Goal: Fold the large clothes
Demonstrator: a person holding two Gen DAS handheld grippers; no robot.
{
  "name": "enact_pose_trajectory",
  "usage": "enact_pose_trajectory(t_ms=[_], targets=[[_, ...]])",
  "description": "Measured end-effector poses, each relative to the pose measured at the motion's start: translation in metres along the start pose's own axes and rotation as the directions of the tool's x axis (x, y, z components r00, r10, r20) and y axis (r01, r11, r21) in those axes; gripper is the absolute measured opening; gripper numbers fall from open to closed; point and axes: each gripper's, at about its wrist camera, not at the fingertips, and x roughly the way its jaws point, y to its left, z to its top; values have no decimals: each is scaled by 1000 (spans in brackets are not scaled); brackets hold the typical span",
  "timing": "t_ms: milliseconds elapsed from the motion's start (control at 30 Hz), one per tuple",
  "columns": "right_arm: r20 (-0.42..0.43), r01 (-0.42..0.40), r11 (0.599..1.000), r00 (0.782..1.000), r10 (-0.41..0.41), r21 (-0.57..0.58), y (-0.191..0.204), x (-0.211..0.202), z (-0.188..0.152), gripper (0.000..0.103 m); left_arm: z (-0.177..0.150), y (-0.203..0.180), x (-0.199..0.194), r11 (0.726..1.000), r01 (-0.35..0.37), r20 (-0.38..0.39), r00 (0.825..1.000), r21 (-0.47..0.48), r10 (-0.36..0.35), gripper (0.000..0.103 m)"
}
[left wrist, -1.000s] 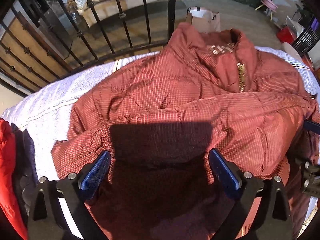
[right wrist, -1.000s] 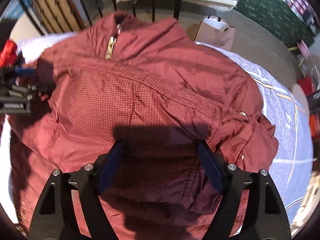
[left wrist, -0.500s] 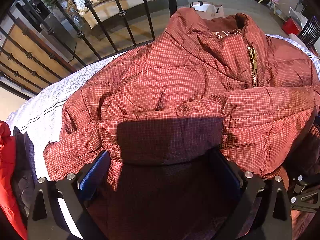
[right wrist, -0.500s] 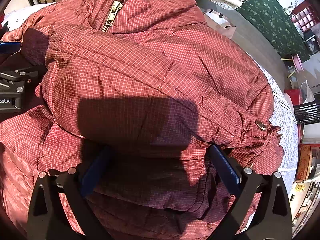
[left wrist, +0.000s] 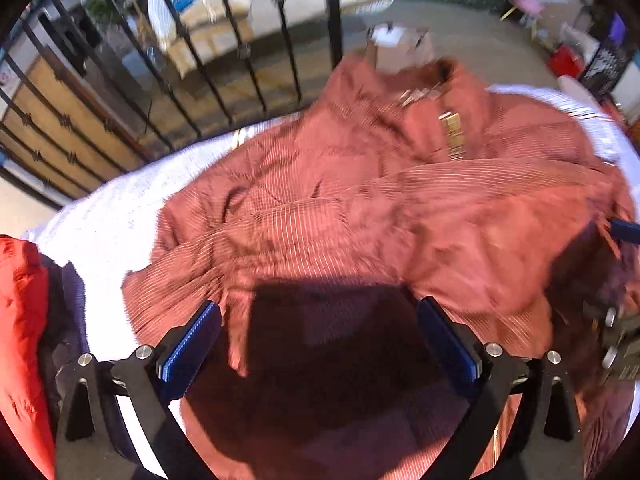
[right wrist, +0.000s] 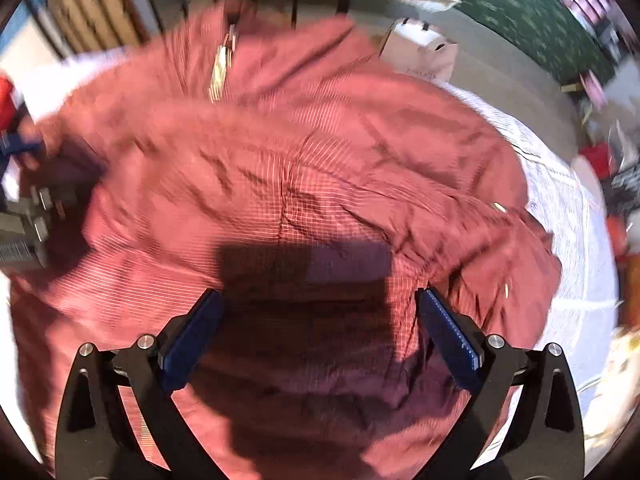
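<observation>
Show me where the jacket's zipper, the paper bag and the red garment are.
zipper (left wrist: 452, 136): left wrist view, on the gold teeth below the collar.
paper bag (right wrist: 424, 54): right wrist view, on its pale front face beyond the jacket.
red garment (left wrist: 24, 320): left wrist view, on its fabric at the left edge.

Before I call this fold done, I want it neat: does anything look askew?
Yes. The jacket lies rumpled on the white sheet, its sleeve bunched across the front below the zipper. The pictures are blurred, so fine detail is unclear.

Jacket (left wrist: 360, 208) on bedsheet (left wrist: 112, 232); railing (left wrist: 200, 60) behind; paper bag (right wrist: 424, 52) beyond jacket collar.
</observation>
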Motion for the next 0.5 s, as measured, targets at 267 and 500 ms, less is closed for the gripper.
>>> enact_pose_trajectory(t_ms=[267, 500], targets=[[-23, -131, 978, 990, 137, 162, -46, -38, -75, 98, -109, 20, -63, 998, 63, -19, 998, -18, -64, 96], [-94, -153, 918, 975, 200, 367, -110, -42, -176, 98, -226, 75, -91, 975, 47, -163, 983, -217, -84, 79]])
